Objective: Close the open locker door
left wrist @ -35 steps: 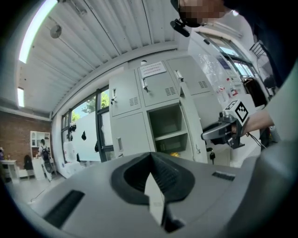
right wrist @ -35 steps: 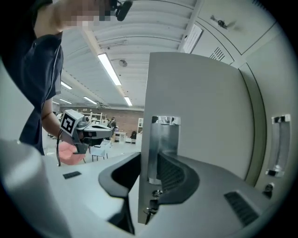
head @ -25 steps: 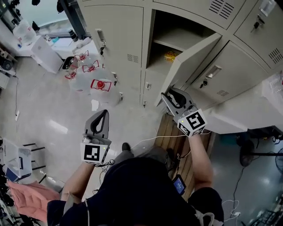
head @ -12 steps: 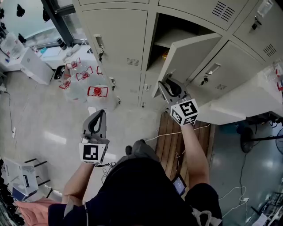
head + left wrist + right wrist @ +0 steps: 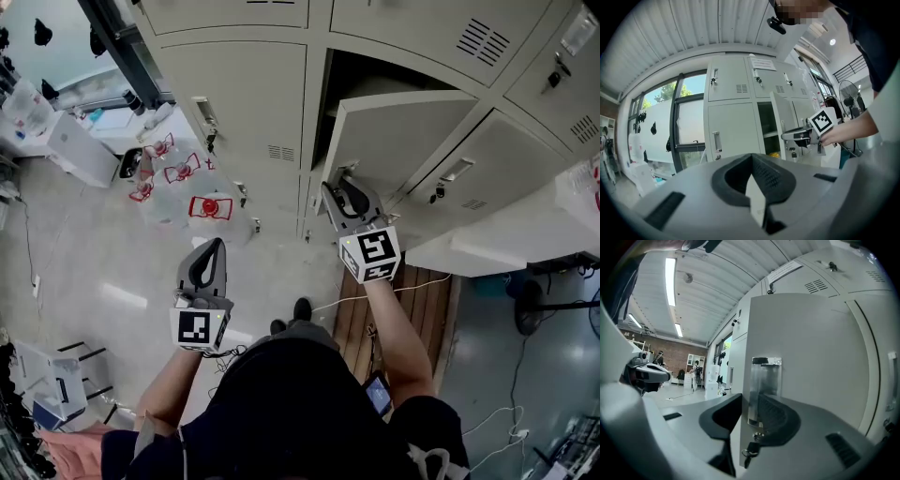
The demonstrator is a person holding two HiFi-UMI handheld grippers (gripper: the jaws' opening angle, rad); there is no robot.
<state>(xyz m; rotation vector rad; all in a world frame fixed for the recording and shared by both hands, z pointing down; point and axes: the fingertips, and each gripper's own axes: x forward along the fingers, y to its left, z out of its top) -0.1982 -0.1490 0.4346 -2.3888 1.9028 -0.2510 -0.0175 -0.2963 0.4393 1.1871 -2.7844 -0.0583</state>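
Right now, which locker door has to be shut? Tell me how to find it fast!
Look at the wall of pale grey lockers. One door sticks out from a dark compartment, with the right claw clamped on its edge by the handle. Every neighbouring door lies flat and shut; this one alone is swung out.

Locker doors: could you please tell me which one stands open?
The middle door, swung out from its dark compartment, right gripper clamped on its edge; the other doors sit flush.
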